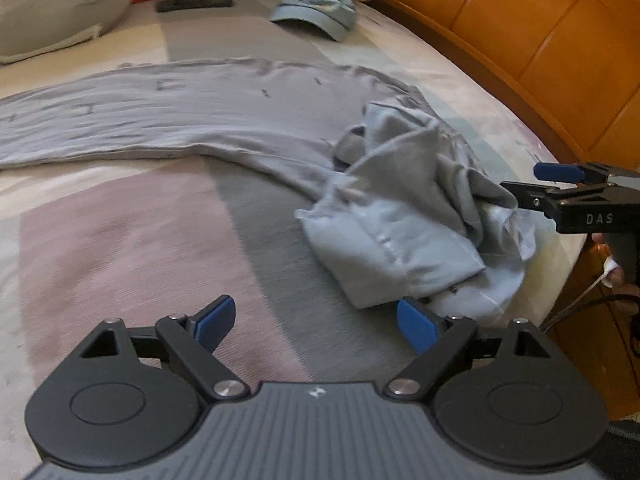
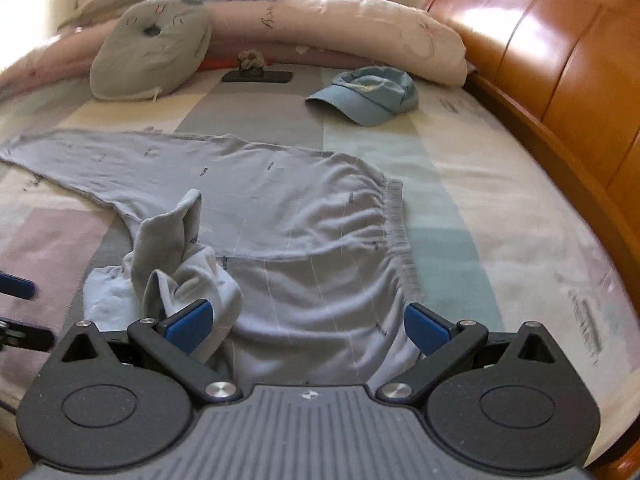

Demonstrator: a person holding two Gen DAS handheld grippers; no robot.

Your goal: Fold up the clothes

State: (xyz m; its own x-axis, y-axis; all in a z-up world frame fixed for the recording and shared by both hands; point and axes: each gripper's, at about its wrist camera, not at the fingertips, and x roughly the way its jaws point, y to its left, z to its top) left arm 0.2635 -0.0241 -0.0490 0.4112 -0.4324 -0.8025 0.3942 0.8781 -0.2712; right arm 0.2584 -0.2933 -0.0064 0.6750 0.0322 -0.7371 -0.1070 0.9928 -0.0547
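Nearest, left gripper point(image 1: 316, 322) low over the bed point(image 1: 120, 248), blue-padded fingers point(image 1: 216, 318) spread wide, nothing between them, right pad just touching the crumpled edge of the grey trousers point(image 1: 200, 116); right gripper point(image 2: 306, 326) likewise spread wide and empty over the trousers' seat, in the left wrist view seen from the side at the bunched cloth, one blue pad raised clear of it, the dark lower finger against the fabric, contact hard to judge; trousers flat on the bed, elastic waistband point(image 2: 394, 224) towards the wooden headboard point(image 2: 560, 80), one leg stretched straight away from the headboard, the other leg point(image 2: 176, 264) heaped in a rumpled pile between the two grippers; beyond the trousers, pale blue cap point(image 2: 368, 94) lying near the headboard, apart from the waistband; further from the headboard, dark flat object point(image 2: 256, 76) with a small tuft on it; grey cushion point(image 2: 148, 56) beside that; farthest, long pink pillow point(image 2: 340, 24) running across to the headboard.
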